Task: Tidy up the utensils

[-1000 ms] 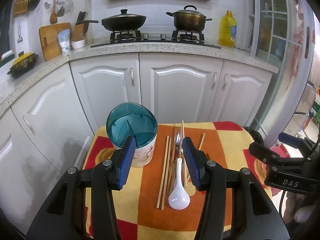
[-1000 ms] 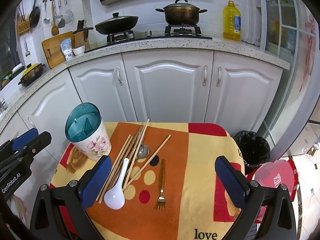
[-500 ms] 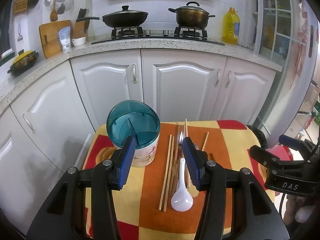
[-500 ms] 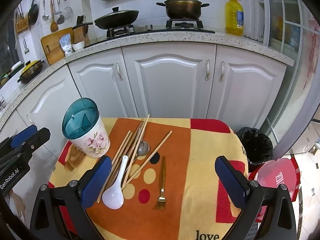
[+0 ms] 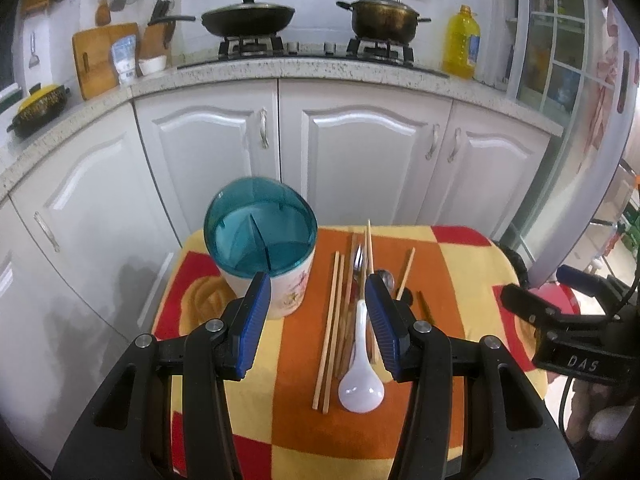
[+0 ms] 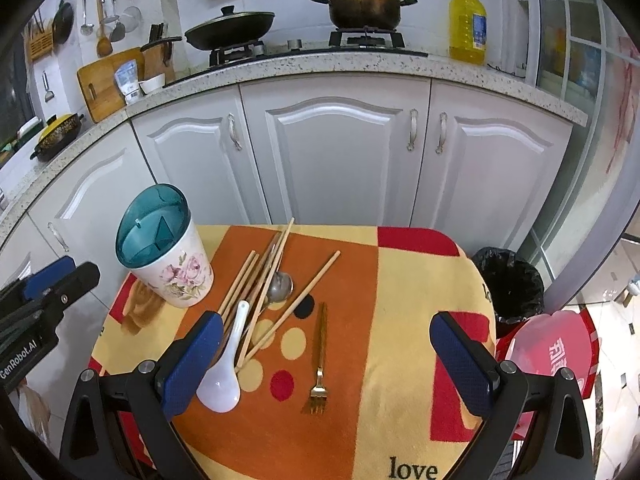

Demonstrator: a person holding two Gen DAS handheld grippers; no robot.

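Note:
A floral utensil holder (image 5: 272, 280) (image 6: 176, 276) with a divided teal insert stands at the left of a small cloth-covered table (image 6: 404, 304). Beside it lie several wooden chopsticks (image 5: 331, 320) (image 6: 256, 280), a white ceramic spoon (image 5: 360, 380) (image 6: 224, 376), a metal spoon (image 6: 281, 285) and a gold fork (image 6: 320, 360). My left gripper (image 5: 318, 296) hovers open above the chopsticks and the holder's right side, holding nothing. My right gripper (image 6: 326, 344) is open wide above the fork and white spoon, also empty.
White kitchen cabinets (image 6: 336, 152) stand just behind the table, with pots on a stove above. A black bin (image 6: 508, 288) and a red stool (image 6: 556, 352) sit to the table's right. The other gripper shows at each view's edge.
Both views have tilted slightly downward toward the table; utensils and holder lie as before. Both grippers keep the same opening.

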